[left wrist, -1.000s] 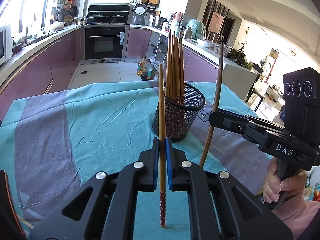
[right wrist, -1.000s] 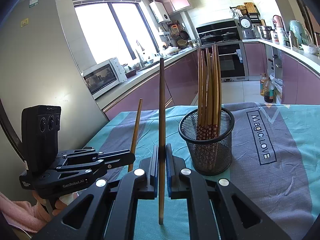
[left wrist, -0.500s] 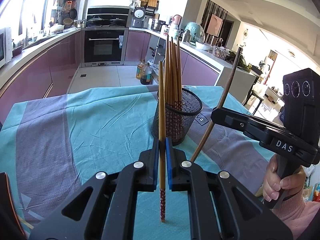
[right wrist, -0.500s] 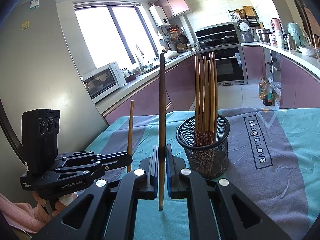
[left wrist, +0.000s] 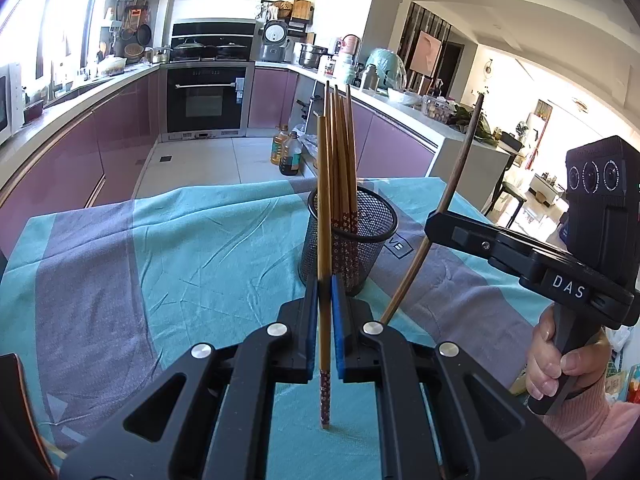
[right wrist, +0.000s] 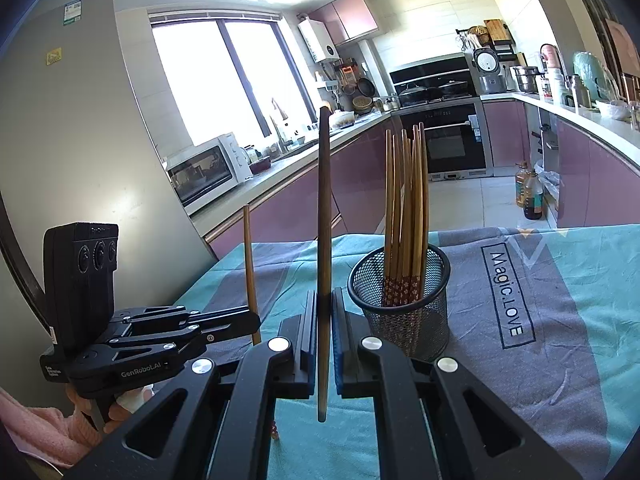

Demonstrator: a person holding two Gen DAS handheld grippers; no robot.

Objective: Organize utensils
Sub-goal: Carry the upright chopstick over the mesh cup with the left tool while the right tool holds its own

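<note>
Both grippers' jaws are clamping upright chopsticks: left gripper (left wrist: 325, 334) gripping a patterned chopstick (left wrist: 324, 216); right gripper (right wrist: 325, 340) gripping a dark chopstick (right wrist: 324, 216); the mesh holder (right wrist: 400, 304) full of chopsticks is standing just beyond on the worktop (right wrist: 560, 320).

Support: a table covered edge to edge by a teal and grey-purple striped cloth (left wrist: 200, 248), wrinkled, its table top hidden beneath.
Cloth print: a boxed "Magic.LOVE" label (right wrist: 507, 294) on a grey-purple band, right of the holder in the right wrist view.
On the cloth: a black round wire-mesh holder (right wrist: 404, 322), upright, on the far middle part of the table, on the border of a teal band and a grey-purple band.
In the holder: a bundle of brown wooden chopsticks with red patterned ends (right wrist: 406, 216), patterned ends down.
Near left corner: a dark rounded object (left wrist: 16, 408), cut off by the left wrist view; cannot tell what it is.
</note>
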